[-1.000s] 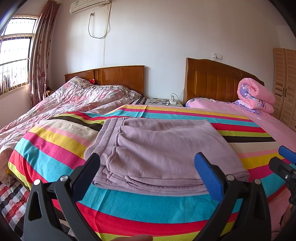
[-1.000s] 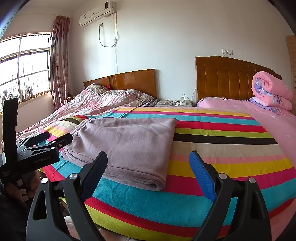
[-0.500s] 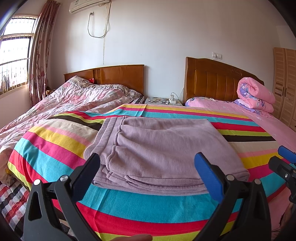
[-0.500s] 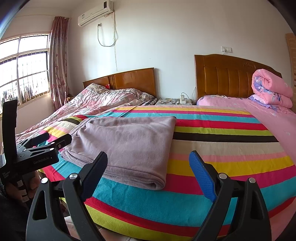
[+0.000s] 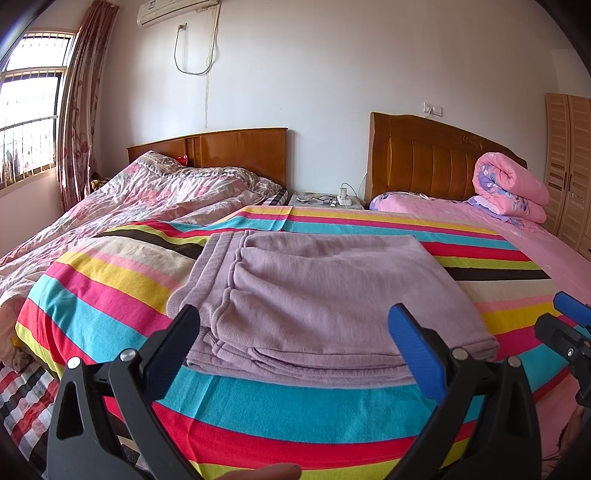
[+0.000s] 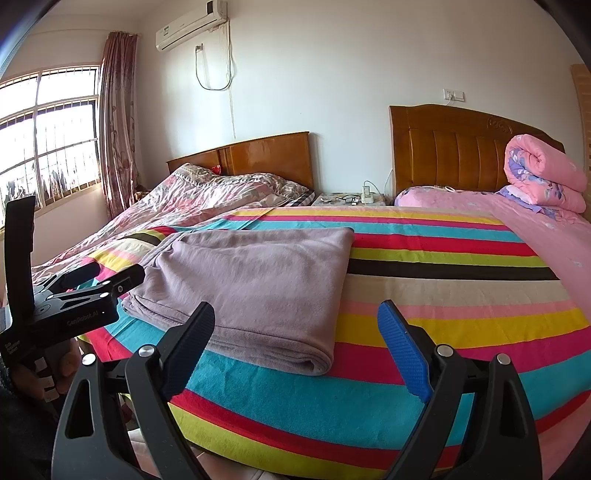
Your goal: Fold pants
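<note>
Nothing changed vs a sec ago: same pose, same cloth. Pants folded into flat lilac rectangle on striped blanket, near bed's front edge. Left gripper just short of pants, fingers wide, empty. Right gripper beside pants' right corner, fingers wide, empty. Looks like fold done, prob. hands-off pause; no regrasp evident.

Home bedroom: two beds with wooden headboards, striped blanket, rolled pink quilt, wall air conditioner, curtained window, wardrobe.
</note>
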The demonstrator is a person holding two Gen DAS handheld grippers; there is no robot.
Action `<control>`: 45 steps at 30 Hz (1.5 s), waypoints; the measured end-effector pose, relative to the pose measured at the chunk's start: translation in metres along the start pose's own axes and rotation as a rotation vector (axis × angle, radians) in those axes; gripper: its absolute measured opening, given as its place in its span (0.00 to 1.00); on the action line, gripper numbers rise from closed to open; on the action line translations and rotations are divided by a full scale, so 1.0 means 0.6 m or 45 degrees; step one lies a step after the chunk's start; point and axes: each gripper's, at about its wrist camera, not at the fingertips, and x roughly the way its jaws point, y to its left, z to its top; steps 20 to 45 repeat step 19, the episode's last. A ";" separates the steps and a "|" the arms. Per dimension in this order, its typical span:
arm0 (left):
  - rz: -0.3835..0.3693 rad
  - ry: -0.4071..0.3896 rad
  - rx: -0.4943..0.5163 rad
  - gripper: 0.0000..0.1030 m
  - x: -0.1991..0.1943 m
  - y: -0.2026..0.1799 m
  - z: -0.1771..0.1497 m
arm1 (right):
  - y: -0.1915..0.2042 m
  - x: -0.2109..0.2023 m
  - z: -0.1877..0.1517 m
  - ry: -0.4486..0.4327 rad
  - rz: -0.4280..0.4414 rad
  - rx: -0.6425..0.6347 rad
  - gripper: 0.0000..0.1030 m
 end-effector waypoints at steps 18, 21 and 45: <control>-0.013 0.008 0.007 0.99 0.002 0.001 -0.003 | 0.002 -0.002 -0.005 0.005 0.001 0.010 0.84; -0.016 0.009 0.011 0.99 0.002 0.000 -0.003 | 0.002 -0.002 -0.005 0.005 0.000 0.011 0.84; -0.016 0.009 0.011 0.99 0.002 0.000 -0.003 | 0.002 -0.002 -0.005 0.005 0.000 0.011 0.84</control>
